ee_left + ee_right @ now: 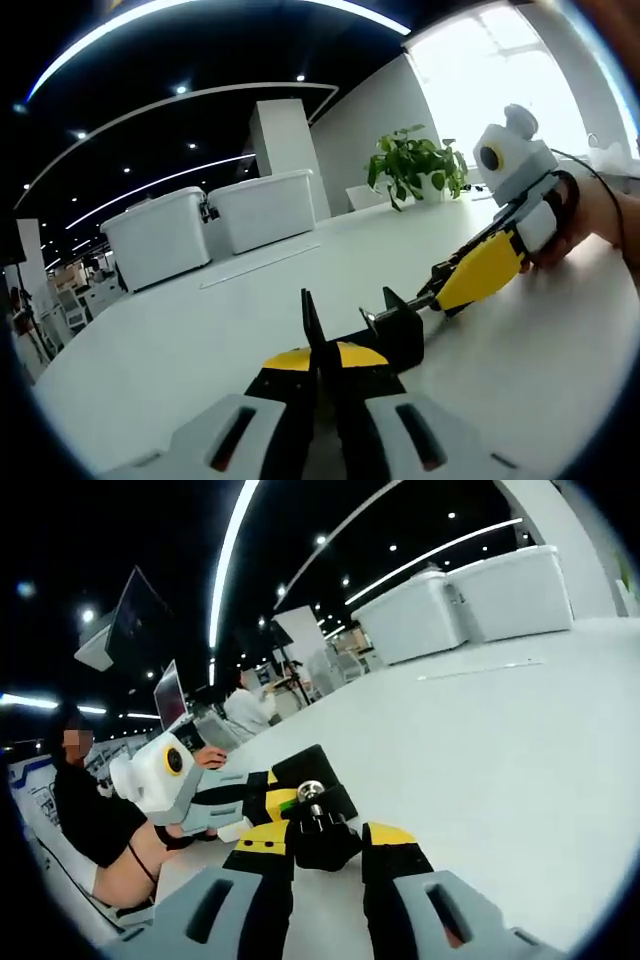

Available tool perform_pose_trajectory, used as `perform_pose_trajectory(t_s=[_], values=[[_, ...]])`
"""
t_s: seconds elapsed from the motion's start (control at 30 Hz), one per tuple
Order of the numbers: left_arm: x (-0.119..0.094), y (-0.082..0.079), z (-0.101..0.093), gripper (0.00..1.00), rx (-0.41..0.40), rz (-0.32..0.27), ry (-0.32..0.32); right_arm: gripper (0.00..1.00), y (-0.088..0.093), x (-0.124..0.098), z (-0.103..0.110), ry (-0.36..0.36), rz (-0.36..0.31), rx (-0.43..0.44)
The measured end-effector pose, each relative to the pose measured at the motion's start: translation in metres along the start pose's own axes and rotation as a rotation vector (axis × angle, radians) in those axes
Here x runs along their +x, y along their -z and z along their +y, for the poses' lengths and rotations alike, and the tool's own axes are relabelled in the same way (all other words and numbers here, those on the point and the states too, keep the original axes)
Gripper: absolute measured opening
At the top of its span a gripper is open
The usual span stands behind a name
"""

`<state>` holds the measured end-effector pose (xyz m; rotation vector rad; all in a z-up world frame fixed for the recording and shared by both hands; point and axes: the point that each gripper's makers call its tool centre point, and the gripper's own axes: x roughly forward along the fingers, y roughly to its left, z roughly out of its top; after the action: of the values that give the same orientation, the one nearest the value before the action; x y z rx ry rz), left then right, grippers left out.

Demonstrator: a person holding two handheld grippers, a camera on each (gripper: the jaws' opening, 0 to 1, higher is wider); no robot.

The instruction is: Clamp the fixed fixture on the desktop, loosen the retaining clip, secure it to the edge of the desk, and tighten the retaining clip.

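While both close in, fixture (392, 330) sits between each hand-held gripper (322, 385).

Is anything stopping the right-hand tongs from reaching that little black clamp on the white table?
Probably not: the right tongs already sit around the black clamp on the table, with nothing between. The left tongs hold its other side.

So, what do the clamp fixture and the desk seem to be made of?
Clamp fixture: likely black-coated metal with a bare steel screw, which glints silver. Desk: smooth white, perhaps laminate; its matte surface gives only soft reflections.
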<state>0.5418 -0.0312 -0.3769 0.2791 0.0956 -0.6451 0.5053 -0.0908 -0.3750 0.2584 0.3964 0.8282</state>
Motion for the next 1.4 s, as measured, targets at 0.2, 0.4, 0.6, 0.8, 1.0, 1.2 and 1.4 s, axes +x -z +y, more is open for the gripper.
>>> perform_pose_trajectory(t_s=[0.2,0.4,0.6,0.8,1.0,1.2,1.4], values=[[-0.001,0.000,-0.001,0.06,0.005,-0.003,0.000,0.25,-0.006,-0.002,0.007,0.052,-0.084,-0.455],[-0.002,0.000,-0.002,0.06,0.006,-0.003,0.003,0.25,-0.008,0.001,0.009,0.096,-0.090,-0.666],[-0.002,0.000,-0.002,0.06,0.007,-0.002,0.002,0.25,-0.008,0.003,0.012,0.135,-0.078,-0.860],[-0.001,0.000,-0.002,0.06,0.007,-0.003,0.002,0.29,-0.005,0.002,0.001,0.131,-0.057,-0.545],[-0.002,-0.001,-0.002,0.06,0.008,-0.002,0.000,0.37,-0.022,-0.007,0.013,-0.014,-0.116,-0.151],[-0.001,-0.001,-0.002,0.06,0.007,-0.002,0.000,0.29,-0.025,-0.009,0.001,-0.038,-0.113,0.066],[-0.001,0.000,-0.002,0.06,0.007,-0.002,0.000,0.27,-0.013,-0.003,-0.003,-0.019,-0.049,0.063]])
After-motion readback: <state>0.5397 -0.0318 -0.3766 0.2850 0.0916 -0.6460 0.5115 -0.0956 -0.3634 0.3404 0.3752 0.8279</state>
